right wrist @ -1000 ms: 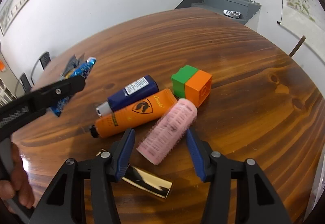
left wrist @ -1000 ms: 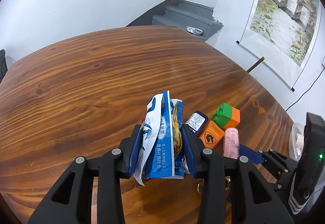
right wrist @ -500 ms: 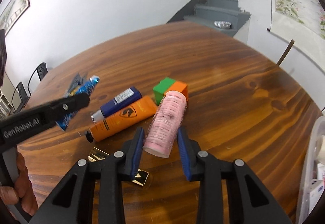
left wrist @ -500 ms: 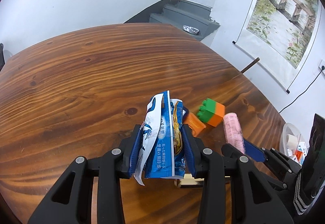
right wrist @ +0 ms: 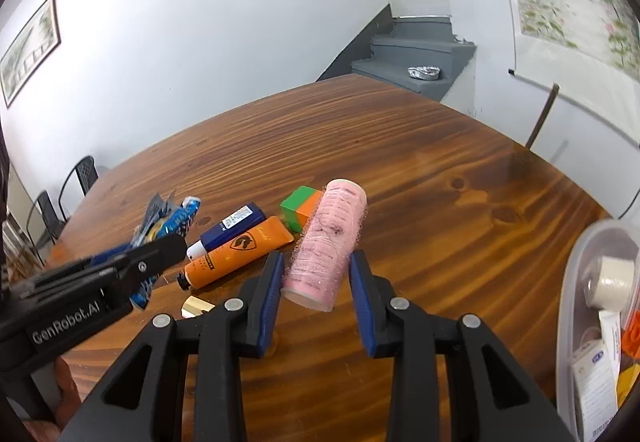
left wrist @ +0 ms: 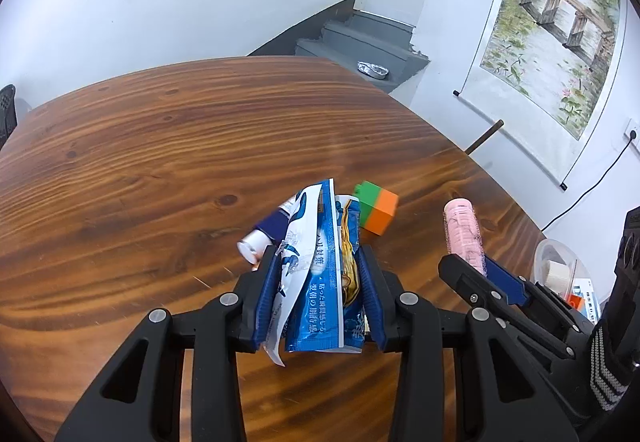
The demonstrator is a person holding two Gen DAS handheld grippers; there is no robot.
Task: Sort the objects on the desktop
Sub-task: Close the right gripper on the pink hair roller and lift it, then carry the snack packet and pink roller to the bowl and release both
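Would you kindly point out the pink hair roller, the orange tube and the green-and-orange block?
pink hair roller (right wrist: 326,246), right wrist view, middle of its body
orange tube (right wrist: 236,252), right wrist view, printed middle
green-and-orange block (left wrist: 378,207), left wrist view, top face

Setting: domestic interior, living or dining area. Evidence: large wooden counter (left wrist: 160,169) with varnished grain; plain white walls; hanging scroll painting (left wrist: 552,25) of a stone bridge and willows at 2 o'clock; framed picture (right wrist: 30,49) at 10 o'clock; grey-painted steps (right wrist: 416,53) at 12 o'clock bearing a foil dish (right wrist: 424,73); black mesh-backed chairs (right wrist: 80,177) at 9 o'clock; wall socket (left wrist: 633,132) with cable.
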